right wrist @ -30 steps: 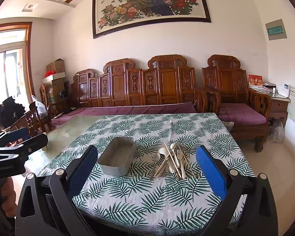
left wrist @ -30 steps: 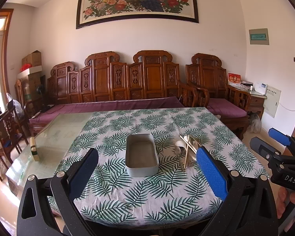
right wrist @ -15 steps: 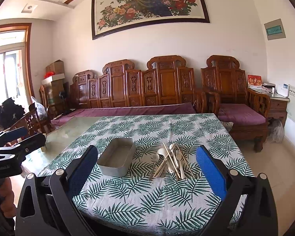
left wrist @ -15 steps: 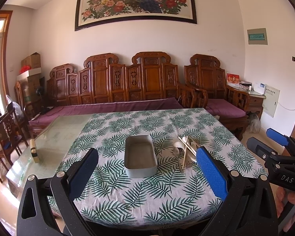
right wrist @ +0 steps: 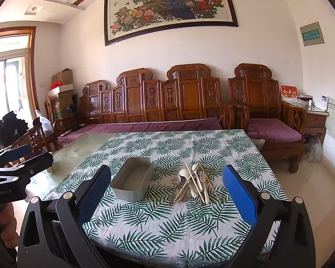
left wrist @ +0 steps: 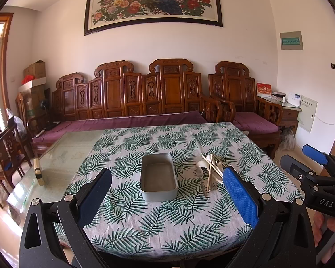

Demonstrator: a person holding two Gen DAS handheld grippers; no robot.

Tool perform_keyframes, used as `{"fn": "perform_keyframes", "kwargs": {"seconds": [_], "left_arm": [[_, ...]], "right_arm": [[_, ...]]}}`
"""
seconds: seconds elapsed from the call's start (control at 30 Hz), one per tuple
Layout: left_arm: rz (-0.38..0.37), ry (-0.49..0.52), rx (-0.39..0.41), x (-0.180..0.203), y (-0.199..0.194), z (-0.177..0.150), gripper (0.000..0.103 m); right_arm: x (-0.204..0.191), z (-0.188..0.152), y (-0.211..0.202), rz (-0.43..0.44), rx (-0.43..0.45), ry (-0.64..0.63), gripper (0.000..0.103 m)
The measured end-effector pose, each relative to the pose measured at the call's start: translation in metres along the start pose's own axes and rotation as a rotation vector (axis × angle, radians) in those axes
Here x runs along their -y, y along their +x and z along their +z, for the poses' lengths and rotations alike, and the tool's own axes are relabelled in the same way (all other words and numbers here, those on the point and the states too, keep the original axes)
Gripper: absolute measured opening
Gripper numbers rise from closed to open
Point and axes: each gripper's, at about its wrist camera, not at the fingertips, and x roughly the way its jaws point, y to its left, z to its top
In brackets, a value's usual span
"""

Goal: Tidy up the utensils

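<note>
A rounded-rectangular grey metal tray [left wrist: 159, 176] sits on a leaf-print tablecloth [left wrist: 167, 218], just beside a crossed heap of utensils [right wrist: 195, 182]: pale chopsticks, spoons and what looks like a fork. The left gripper [left wrist: 167, 197] and right gripper [right wrist: 166, 196], both with textured blue pads, hang wide open and empty short of the table, well apart from the pile.

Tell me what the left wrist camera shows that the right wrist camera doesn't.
Only the left wrist view shows the small block standing on the bare glass, and the right gripper at its right edge. Only the right wrist view shows the fork clearly in the utensil pile, and the left gripper at its left edge. Both show the empty gray tray on the leaf-print tablecloth, utensils beside it.
</note>
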Motion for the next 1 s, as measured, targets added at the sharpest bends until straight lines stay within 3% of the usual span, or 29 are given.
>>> {"fn": "perform_keyframes", "kwargs": {"seconds": [0.3,0.57,0.73,1.0], "left_arm": [[0.001,0.000,-0.008,0.000,0.004,-0.002,0.097],[-0.013,0.004,-0.067,-0.001,0.034,-0.009,0.097],[-0.034,0.007,-0.115,-0.001,0.055,-0.011,0.097],[-0.107,0.015,-0.175,0.005,0.100,-0.012,0.097]], "right_arm": [[0.001,0.000,0.000,0.005,-0.005,0.002,0.100],[0.006,-0.006,0.012,0.021,-0.022,-0.019,0.100],[0.014,-0.010,0.027,0.049,-0.057,-0.014,0.087],[0.036,-0.020,0.082,0.069,-0.141,-0.013,0.056]]}}
